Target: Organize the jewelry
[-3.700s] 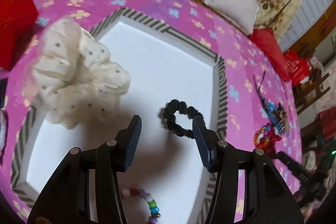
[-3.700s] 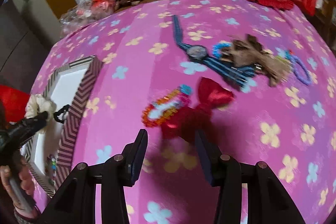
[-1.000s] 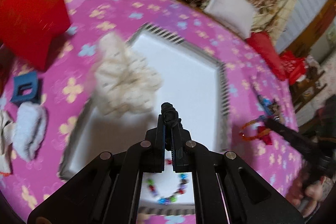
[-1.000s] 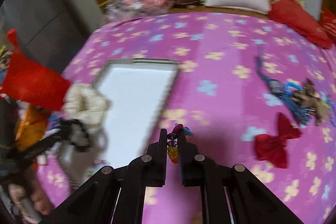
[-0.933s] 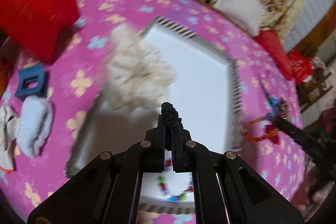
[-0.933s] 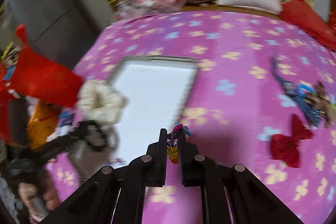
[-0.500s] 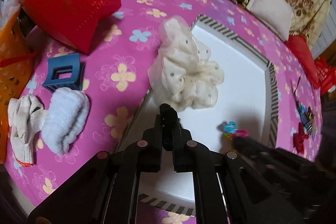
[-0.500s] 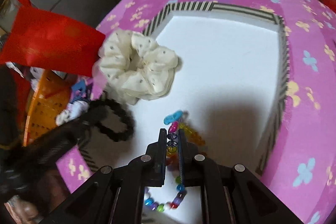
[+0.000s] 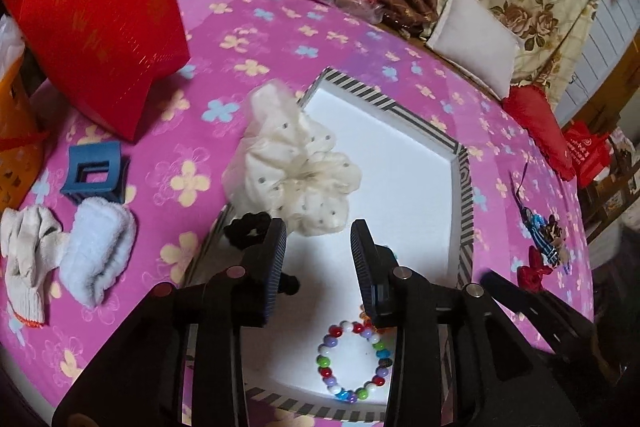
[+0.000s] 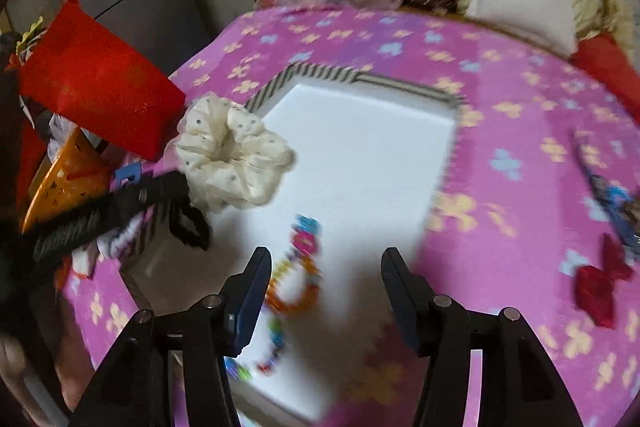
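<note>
Both grippers are letting go over the white tray point(image 9: 404, 163): the left gripper point(image 9: 318, 259) has its jaws opening, the black hair tie point(image 9: 246, 229) it was pinching now draped by the tray's left rim, and the right gripper point(image 10: 324, 291) opens above the orange bead bracelet point(image 10: 294, 285) dropped inside. Two more pieces are in. The tray's far half lies bare; the cream scrunchie point(image 9: 296, 175) crowds the left edge.

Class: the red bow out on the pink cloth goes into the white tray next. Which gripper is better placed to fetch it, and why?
Probably the right gripper: its jaws are opening with nothing pressed between them, and the red bow lies on its side of the white tray. The left gripper faces the tray's opposite edge.
</note>
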Demonstrator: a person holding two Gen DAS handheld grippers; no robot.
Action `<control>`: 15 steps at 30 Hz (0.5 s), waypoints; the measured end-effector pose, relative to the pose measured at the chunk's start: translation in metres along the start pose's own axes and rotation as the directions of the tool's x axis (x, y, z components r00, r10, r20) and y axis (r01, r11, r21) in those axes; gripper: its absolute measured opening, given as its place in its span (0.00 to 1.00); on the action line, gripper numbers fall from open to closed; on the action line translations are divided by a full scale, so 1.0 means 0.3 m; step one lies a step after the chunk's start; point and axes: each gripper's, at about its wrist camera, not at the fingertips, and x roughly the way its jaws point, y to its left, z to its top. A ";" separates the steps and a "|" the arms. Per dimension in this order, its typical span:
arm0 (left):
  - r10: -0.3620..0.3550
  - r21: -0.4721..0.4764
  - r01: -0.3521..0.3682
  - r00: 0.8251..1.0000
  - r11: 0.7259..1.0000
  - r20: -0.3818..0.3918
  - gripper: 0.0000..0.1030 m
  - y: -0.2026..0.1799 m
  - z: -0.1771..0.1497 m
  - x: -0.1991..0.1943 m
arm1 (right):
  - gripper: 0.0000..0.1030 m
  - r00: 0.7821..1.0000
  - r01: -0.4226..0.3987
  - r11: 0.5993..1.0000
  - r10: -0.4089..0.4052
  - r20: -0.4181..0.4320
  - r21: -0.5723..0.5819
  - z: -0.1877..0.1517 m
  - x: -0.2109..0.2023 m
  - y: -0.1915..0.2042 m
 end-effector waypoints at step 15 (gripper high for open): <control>-0.041 0.142 0.019 0.987 0.990 0.153 0.47 -0.306 -0.119 -0.114 | 0.54 0.968 0.242 0.950 -0.251 0.024 0.200 -0.516 -0.421 -0.493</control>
